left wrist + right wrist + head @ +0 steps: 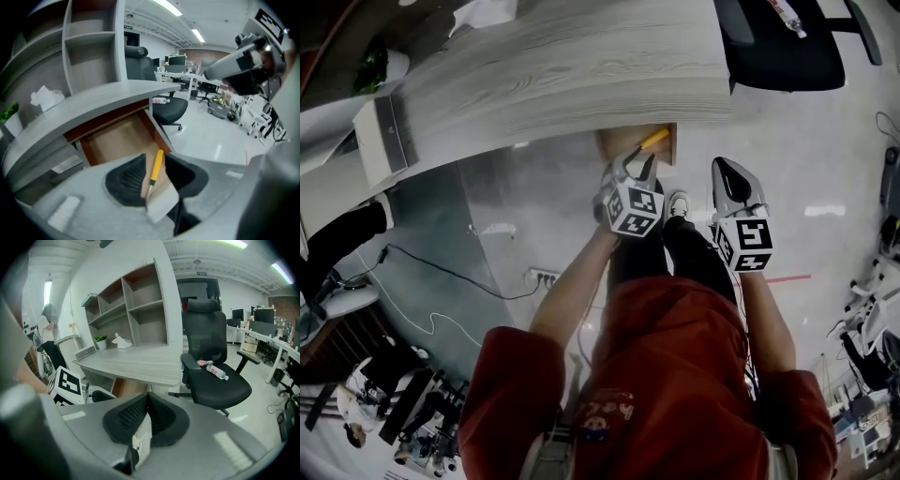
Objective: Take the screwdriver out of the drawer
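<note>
A screwdriver (155,168) with a yellow handle lies in the open wooden drawer (115,140) under the grey desk, near its front right corner. In the head view the screwdriver (653,139) shows in the drawer (619,142) just beyond the desk edge. My left gripper (154,177) is open and points down at the drawer; the screwdriver shows in the gap between the pads, untouched. From above, the left gripper (635,171) hangs at the drawer's front. My right gripper (147,405) is shut on nothing, and the right gripper (733,183) hovers to the right, over the floor.
The grey desk (562,75) carries shelves (136,310), a small plant (100,340) and crumpled tissue (46,98). A black office chair (215,380) with a plastic bottle (216,371) on its seat stands right of the desk. A power strip (542,277) and cable lie on the floor.
</note>
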The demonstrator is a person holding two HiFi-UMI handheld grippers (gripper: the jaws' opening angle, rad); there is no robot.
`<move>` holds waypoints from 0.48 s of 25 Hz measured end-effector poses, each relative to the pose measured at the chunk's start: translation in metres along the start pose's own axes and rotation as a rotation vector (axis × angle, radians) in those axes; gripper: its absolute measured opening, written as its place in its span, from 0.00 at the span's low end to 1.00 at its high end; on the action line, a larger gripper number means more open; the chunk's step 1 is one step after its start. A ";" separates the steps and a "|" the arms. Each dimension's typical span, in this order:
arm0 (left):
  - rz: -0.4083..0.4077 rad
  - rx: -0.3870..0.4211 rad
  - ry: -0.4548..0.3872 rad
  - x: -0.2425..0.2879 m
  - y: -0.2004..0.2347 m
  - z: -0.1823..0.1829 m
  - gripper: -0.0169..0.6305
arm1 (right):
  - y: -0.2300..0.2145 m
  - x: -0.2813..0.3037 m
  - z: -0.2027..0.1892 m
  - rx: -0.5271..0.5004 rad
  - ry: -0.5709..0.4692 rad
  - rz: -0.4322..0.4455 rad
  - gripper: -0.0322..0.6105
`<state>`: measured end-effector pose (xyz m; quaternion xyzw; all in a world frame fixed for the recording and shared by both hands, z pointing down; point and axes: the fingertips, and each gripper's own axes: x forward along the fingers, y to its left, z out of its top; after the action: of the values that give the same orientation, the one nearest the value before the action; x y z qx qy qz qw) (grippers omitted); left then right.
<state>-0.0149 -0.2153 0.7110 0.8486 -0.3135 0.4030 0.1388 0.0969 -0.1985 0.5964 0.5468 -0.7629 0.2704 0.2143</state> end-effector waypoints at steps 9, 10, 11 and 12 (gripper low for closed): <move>-0.058 0.047 0.081 0.047 -0.009 -0.029 0.23 | -0.006 0.003 -0.022 0.031 0.038 -0.034 0.05; -0.059 0.047 0.086 0.053 -0.007 -0.031 0.23 | -0.007 0.004 -0.024 0.035 0.041 -0.037 0.05; -0.059 0.047 0.093 0.057 -0.005 -0.033 0.23 | -0.007 0.004 -0.026 0.039 0.044 -0.040 0.05; -0.060 0.049 0.099 0.062 -0.004 -0.035 0.23 | -0.008 0.005 -0.029 0.042 0.048 -0.042 0.05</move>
<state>-0.0038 -0.2215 0.7813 0.8396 -0.2709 0.4478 0.1455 0.1040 -0.1855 0.6227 0.5606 -0.7399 0.2949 0.2267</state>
